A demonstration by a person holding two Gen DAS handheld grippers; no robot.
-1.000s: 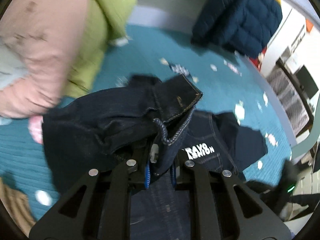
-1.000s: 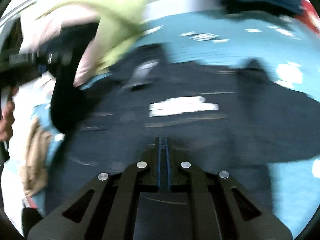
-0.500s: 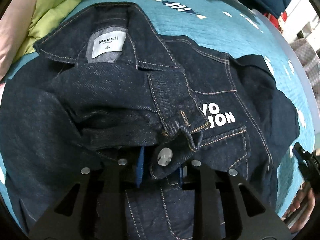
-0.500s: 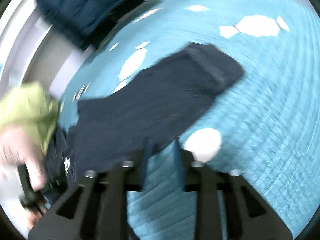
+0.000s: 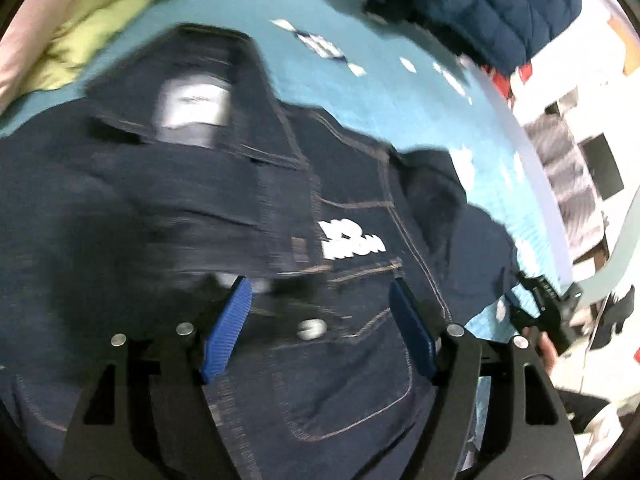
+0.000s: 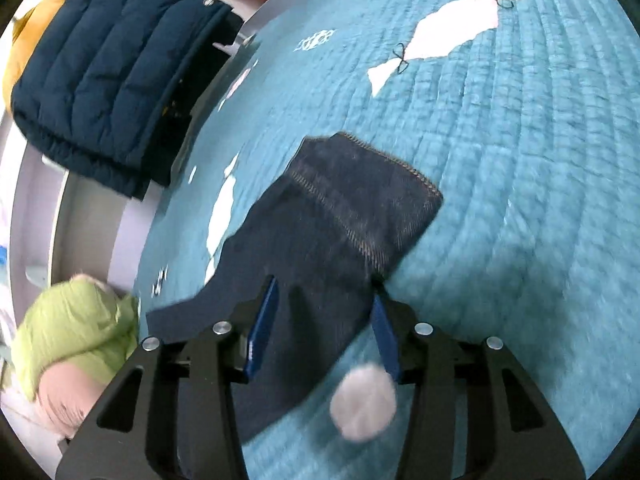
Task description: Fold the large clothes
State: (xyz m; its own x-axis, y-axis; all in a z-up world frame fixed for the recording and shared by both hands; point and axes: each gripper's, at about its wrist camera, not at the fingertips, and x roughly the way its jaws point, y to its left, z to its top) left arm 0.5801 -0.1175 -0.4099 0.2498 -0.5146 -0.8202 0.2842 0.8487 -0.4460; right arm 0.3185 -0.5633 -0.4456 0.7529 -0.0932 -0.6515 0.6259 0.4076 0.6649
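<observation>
Denim jacket (image 5: 248,208): dark blue, spread front-up on the teal quilt (image 6: 520,152); collar label blurred.
Sleeve (image 6: 352,208) (cuff stitching visible): lies flat on the quilt.
Left gripper (image 5: 320,312): fingers spread wide above the jacket front, holding nothing.
Right gripper (image 6: 324,312): fingers parted, straddling the sleeve.

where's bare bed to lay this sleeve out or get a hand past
Free: the teal quilt right of and beyond the sleeve cuff, bare but for white prints. A narrower strip runs between the denim jacket collar and the navy puffer. Crowded: the left edge, with the green bundle and puffer. Both the left gripper and right gripper are open.
</observation>
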